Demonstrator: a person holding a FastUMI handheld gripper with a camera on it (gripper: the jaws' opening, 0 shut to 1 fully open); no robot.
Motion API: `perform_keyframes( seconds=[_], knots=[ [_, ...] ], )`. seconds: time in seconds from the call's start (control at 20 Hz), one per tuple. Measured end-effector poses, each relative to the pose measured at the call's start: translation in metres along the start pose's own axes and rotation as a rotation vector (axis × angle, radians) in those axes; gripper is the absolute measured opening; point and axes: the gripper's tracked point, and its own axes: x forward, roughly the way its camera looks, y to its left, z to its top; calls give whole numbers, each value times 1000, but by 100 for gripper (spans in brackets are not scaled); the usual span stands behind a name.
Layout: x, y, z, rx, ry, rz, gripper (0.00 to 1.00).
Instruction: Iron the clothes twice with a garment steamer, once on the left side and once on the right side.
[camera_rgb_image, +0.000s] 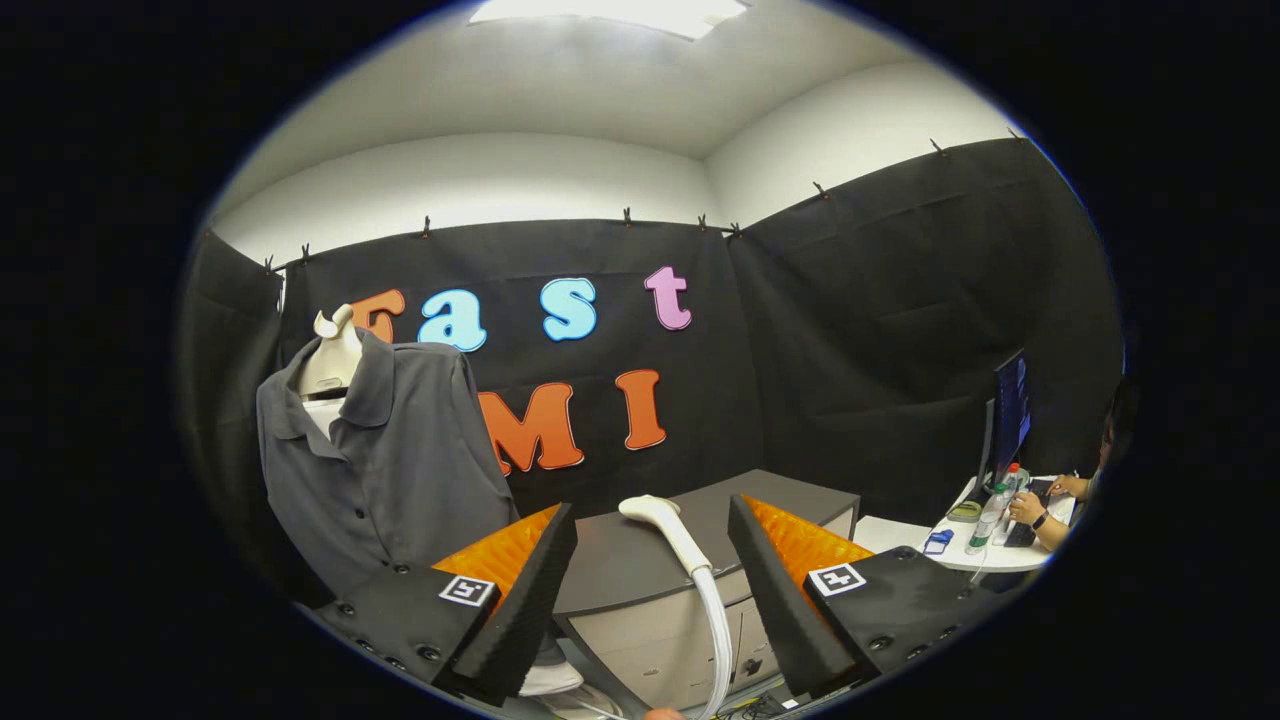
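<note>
Between the two fingers of the gripper (650, 585), a pale steamer head (668, 528) lay on the grey cabinet top (640, 565), its ribbed white hose (716, 630) running down over the front edge toward the floor. The jaws stood released, spread wide on either side of the steamer head and touching nothing. Beyond the left finger, well apart from the cabinet's middle, a dark grey collared shirt (385, 470) hung on a pale mannequin form (333, 362), its buttons running down the front and its collar open. To the right, past the cabinet, a white counter (905, 535) carried a plastic bottle (988, 518), a small blue object (938, 542) and a dark monitor (1008, 415). A person's hand (1025, 507) rested on that counter near a keyboard, which was too small to make out clearly.
</note>
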Motion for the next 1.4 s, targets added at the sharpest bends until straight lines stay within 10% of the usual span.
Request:
perform_keyframes(
  seconds=[0.9, 1.4],
  knots=[
    [150, -36, -14, -38, 105, 119, 98],
    [256, -38, -103, -90, 287, 183, 98]
  ],
)
